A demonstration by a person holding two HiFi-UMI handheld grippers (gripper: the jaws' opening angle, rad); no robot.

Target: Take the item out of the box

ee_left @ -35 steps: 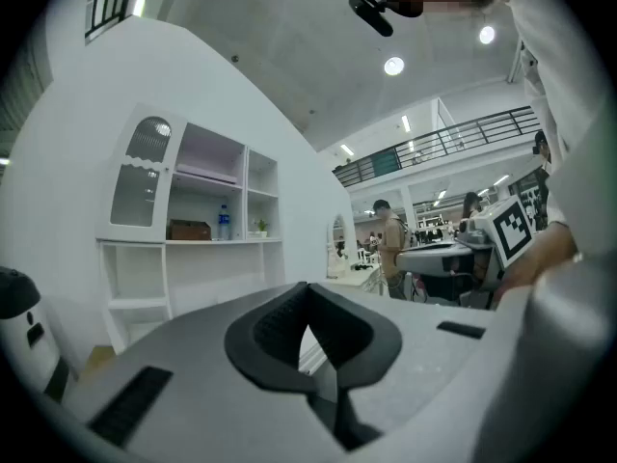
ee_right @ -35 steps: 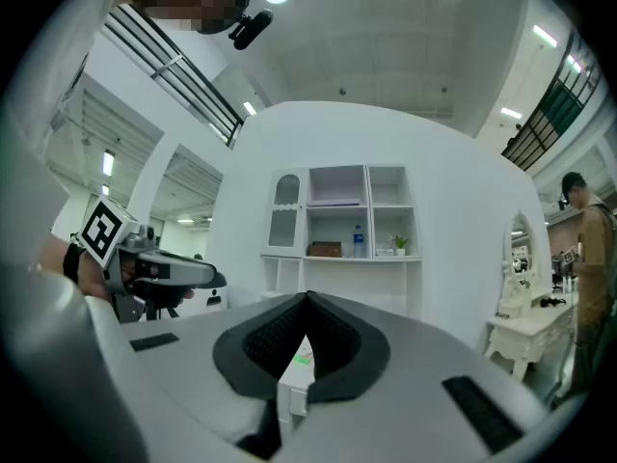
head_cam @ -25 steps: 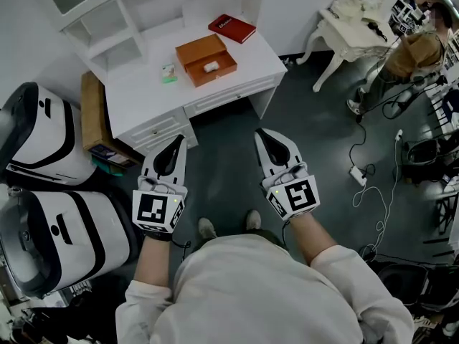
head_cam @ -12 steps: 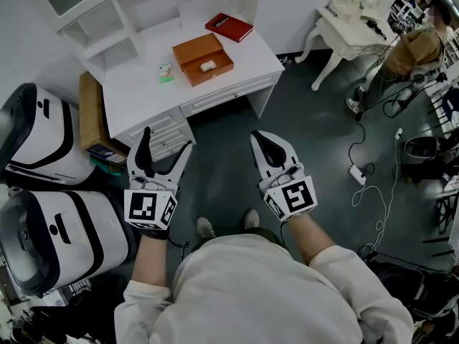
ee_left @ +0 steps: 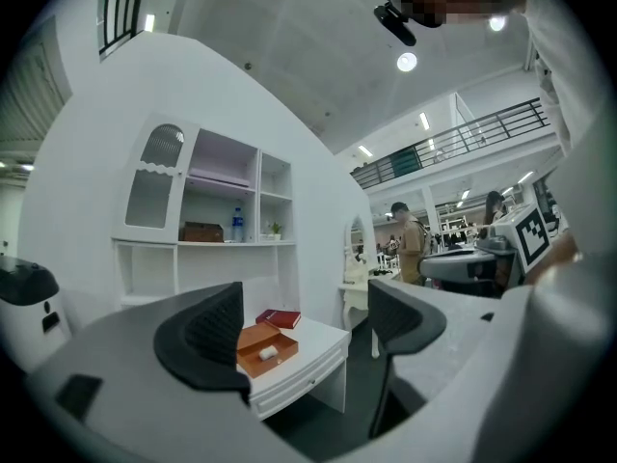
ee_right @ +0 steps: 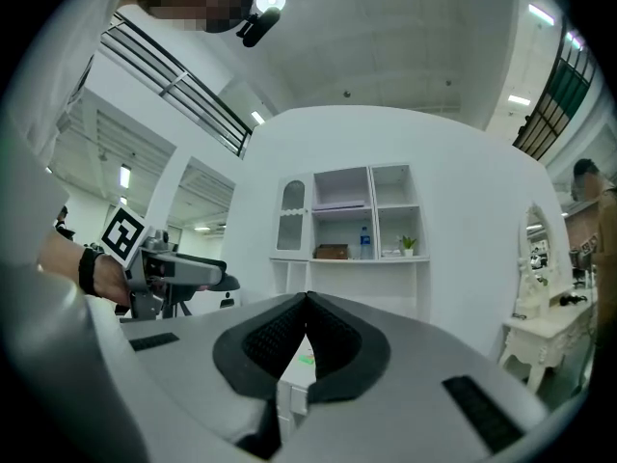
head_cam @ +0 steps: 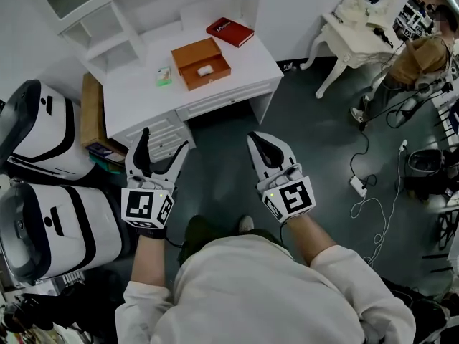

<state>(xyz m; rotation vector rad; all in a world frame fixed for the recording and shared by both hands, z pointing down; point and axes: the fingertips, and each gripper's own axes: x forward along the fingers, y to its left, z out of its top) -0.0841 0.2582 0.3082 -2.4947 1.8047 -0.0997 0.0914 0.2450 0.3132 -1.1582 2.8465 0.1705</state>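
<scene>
Seen from above, a person in a white top stands on a dark floor [head_cam: 308, 120], facing a white desk [head_cam: 222, 77] and holding a gripper in each hand.

Two big white and black machines [head_cam: 43, 135] stand beside the desk's left end. A white shelf unit [head_cam: 122, 20] rises from the back of the desk. A second white table [head_cam: 358, 31] stands well to the right of the desk, and cables [head_cam: 366, 192] trail over the floor below it.

An open orange box [head_cam: 193, 54] sits in the middle of the desk. A red book [head_cam: 230, 31] lies behind it and to its right, and a small green packet [head_cam: 164, 76] lies to its left. The item [head_cam: 204, 69], small and white, lies inside the box.

The left gripper [head_cam: 163, 140] is in front of the desk, short of its drawers. Its jaws have just opened wide and nothing is between them. The right gripper [head_cam: 259, 143], also in front of the desk, has its jaws pressed together and is empty.

The task looks barely begun. Neither gripper has reached the desk, and the approach, the grasp and the lift are all yet to come.

The floor between the person and the desk is bare. The machines crowd the desk's left end and the shelf unit stands just behind the box. The easiest way in looks to be over the desk's front edge, from above.
</scene>
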